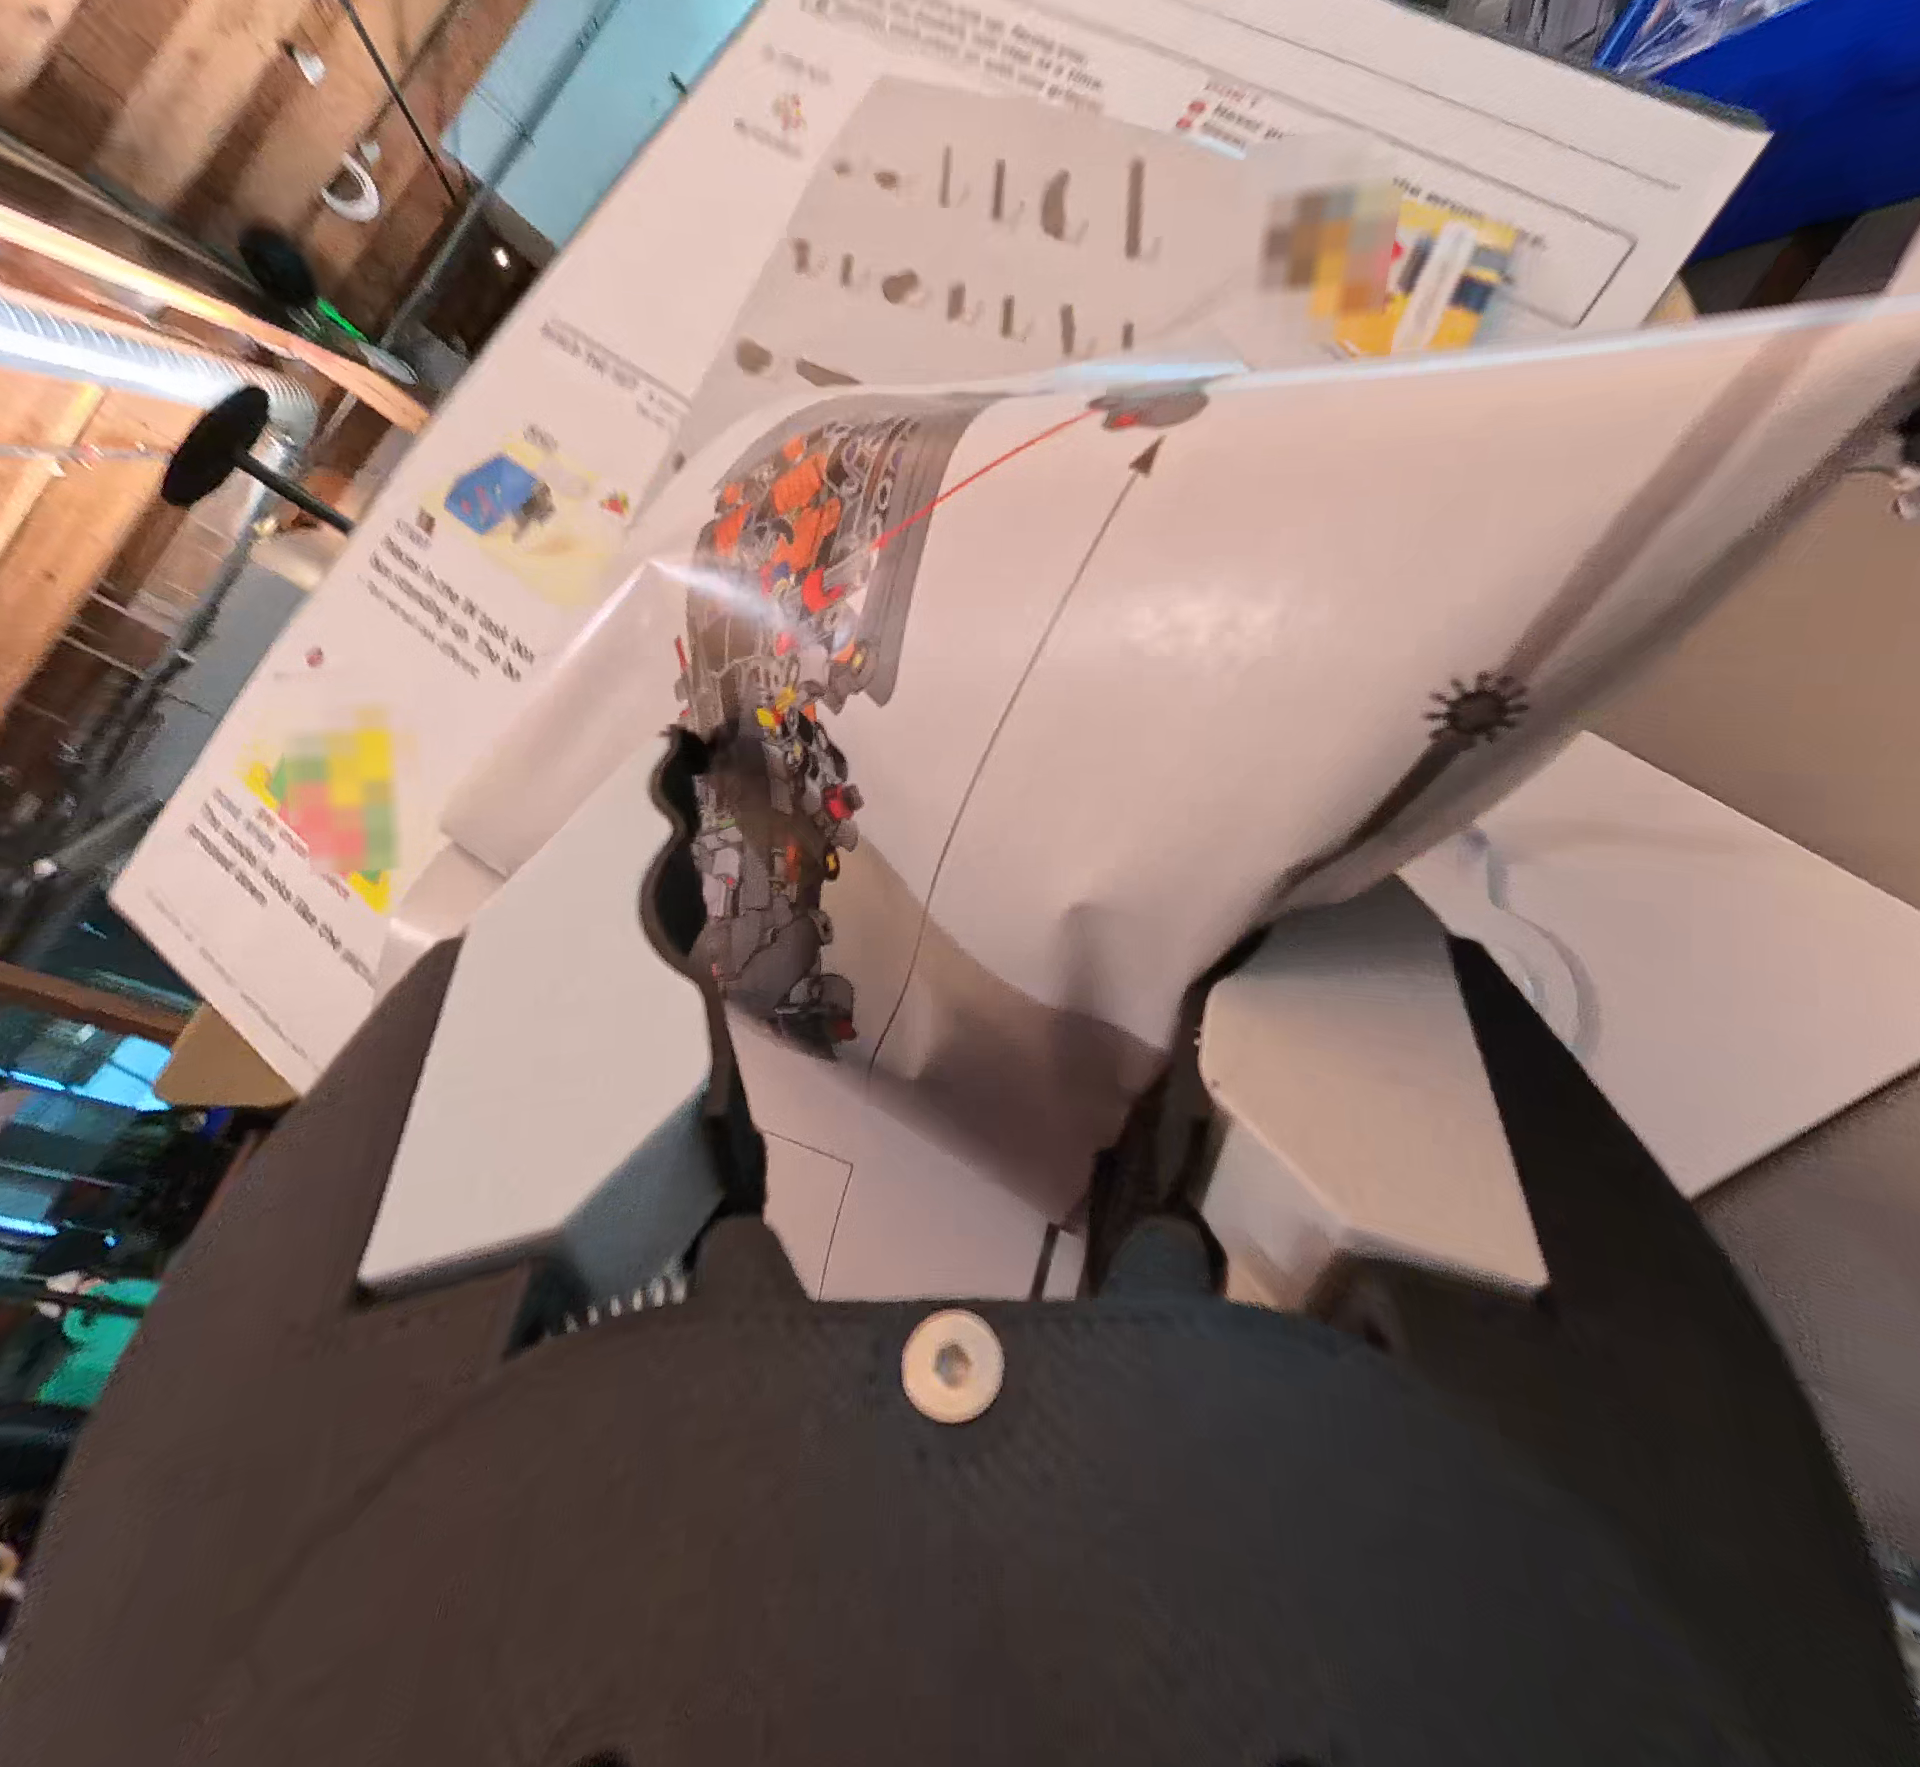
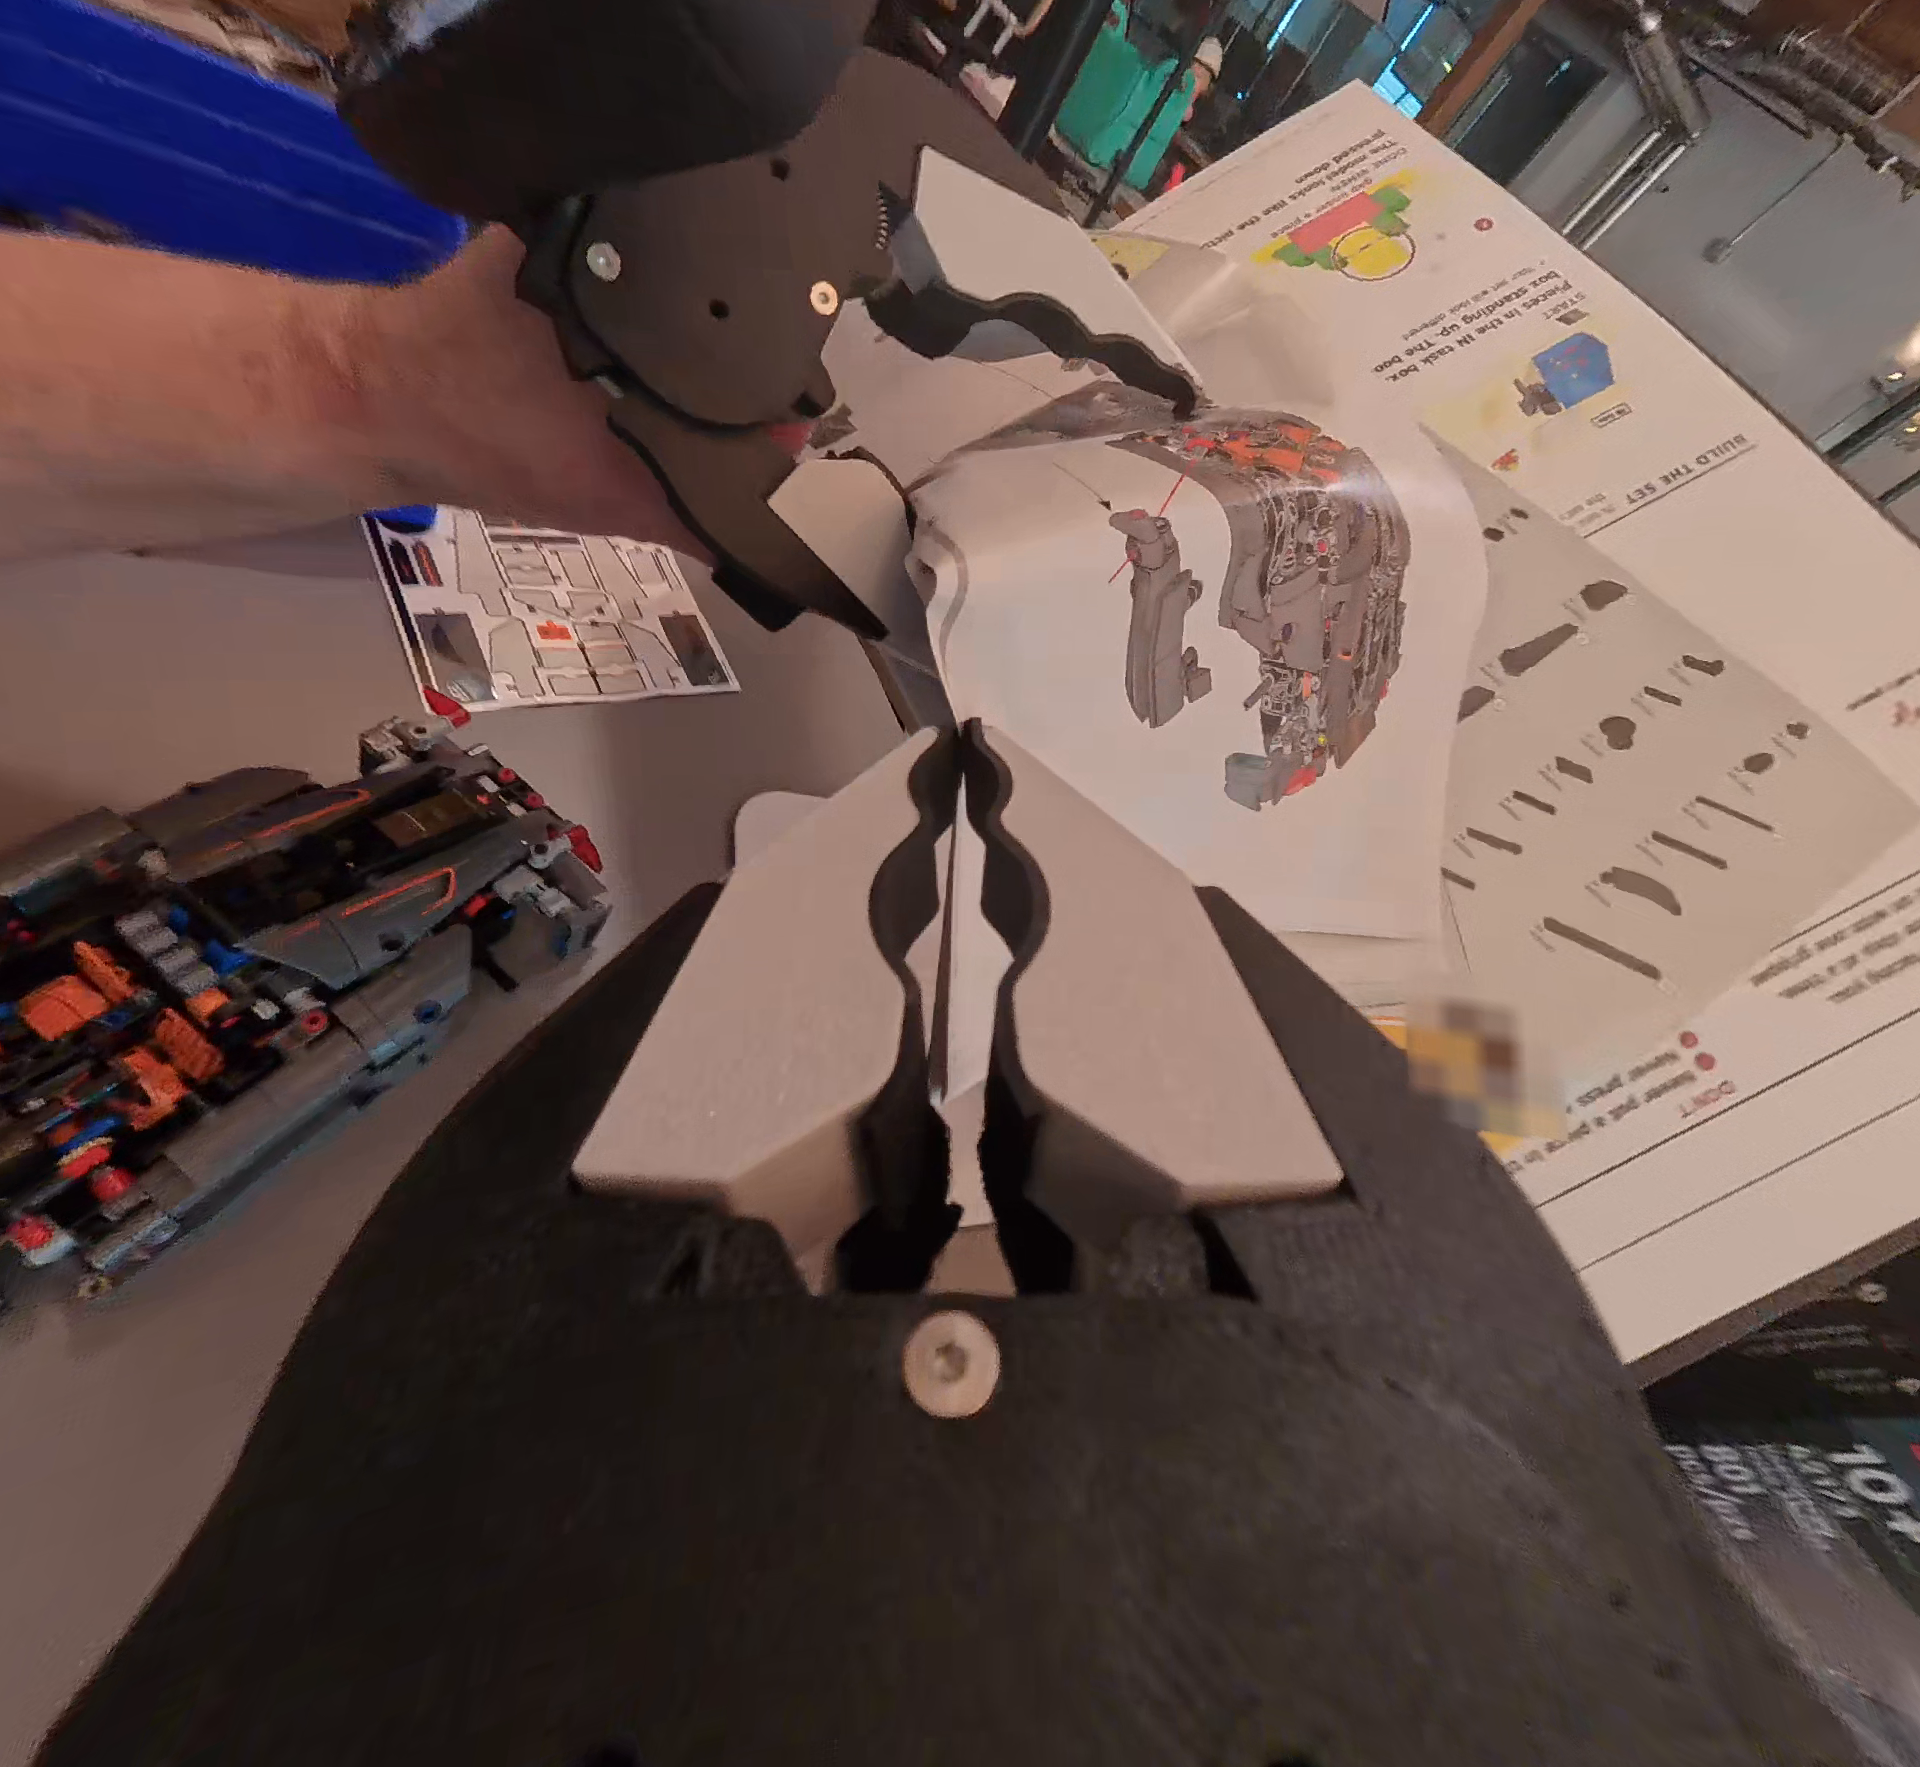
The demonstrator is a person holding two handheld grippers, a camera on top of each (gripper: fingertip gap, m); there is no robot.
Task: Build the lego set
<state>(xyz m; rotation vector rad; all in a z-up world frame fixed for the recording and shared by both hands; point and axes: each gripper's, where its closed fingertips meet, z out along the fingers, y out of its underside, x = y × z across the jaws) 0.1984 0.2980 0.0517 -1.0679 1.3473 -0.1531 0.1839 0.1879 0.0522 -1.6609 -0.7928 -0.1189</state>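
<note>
The instruction booklet's white page (image 1: pixel 1247 626), printed with a grey and orange model, curls up between the fingers of my left gripper (image 1: pixel 966 886), whose jaws stand wide apart. Its right finger is hidden behind the page. In the right wrist view my right gripper (image 2: pixel 961 741) is shut on the thin edge of a booklet page (image 2: pixel 1039 637). The left gripper (image 2: pixel 1023 512), held by a hand, straddles the same bulging page just beyond. A partly built grey, black and orange lego car (image 2: pixel 260 969) lies on the table at the left.
A sticker sheet (image 2: pixel 551 616) lies flat behind the car. A large white printed task sheet (image 2: pixel 1621 429) lies under the booklet, and shows in the left wrist view (image 1: pixel 644 367). A blue bin (image 1: pixel 1818 55) and boxes stand behind.
</note>
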